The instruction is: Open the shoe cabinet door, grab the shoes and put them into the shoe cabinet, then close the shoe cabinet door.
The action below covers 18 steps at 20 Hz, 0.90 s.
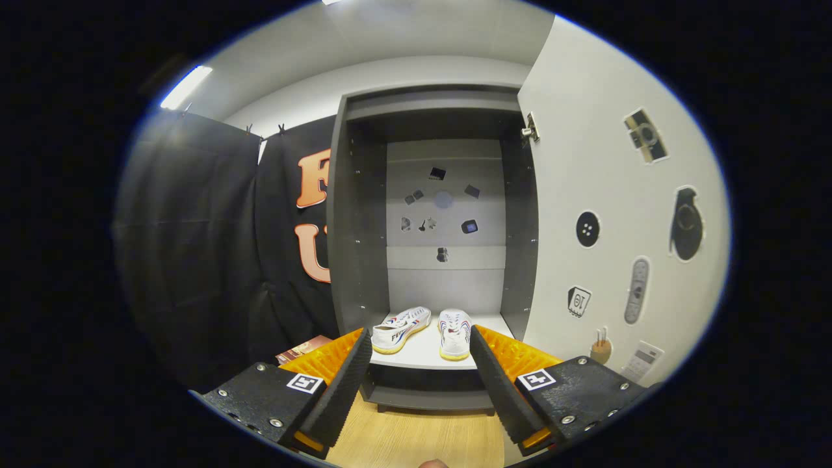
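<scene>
The grey shoe cabinet stands straight ahead with its white door swung wide open to the right. Two white shoes with red and blue stripes rest on the cabinet's bottom shelf: the left shoe angled, the right shoe pointing toward me. My gripper is open, back from the cabinet, with nothing between its fingers. The shoes sit beyond the fingertips, framed by the gap.
Stickers dot the door's inner face and the cabinet's back panel. Light wooden floor lies below the fingers. A reddish-brown object lies on the floor left of the cabinet.
</scene>
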Each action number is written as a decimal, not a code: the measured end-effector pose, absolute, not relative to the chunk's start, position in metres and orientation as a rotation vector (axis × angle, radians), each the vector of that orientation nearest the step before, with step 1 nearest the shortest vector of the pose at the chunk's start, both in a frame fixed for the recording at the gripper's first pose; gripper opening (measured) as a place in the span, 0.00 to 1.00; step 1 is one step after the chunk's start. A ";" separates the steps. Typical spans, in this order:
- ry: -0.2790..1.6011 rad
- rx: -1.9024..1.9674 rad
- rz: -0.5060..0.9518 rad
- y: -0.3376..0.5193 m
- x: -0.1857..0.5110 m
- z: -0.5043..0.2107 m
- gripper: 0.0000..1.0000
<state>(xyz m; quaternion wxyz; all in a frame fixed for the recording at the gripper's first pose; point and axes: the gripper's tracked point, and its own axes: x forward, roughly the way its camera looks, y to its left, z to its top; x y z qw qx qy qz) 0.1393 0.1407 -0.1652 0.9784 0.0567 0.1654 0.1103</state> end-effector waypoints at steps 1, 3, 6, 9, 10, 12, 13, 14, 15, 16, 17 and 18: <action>0.314 0.110 0.215 0.133 0.128 -0.157 0.93; 0.272 0.107 0.186 0.113 0.111 -0.142 0.93; 0.220 0.123 0.153 0.079 0.086 -0.119 0.94; 0.205 0.092 0.106 0.042 0.065 -0.104 0.93; 0.204 0.081 0.087 0.028 0.061 -0.097 0.93; 0.194 0.081 0.107 0.017 0.043 -0.082 0.92; 0.186 0.072 0.116 0.011 0.037 -0.078 0.92; 0.168 0.053 0.120 0.005 0.032 -0.073 0.93; 0.158 0.028 0.112 -0.005 0.026 -0.069 0.93; 0.151 0.010 0.105 -0.014 0.022 -0.067 0.93; 0.152 -0.005 0.089 -0.024 0.018 -0.066 0.93; 0.151 -0.013 0.071 -0.036 0.016 -0.065 0.94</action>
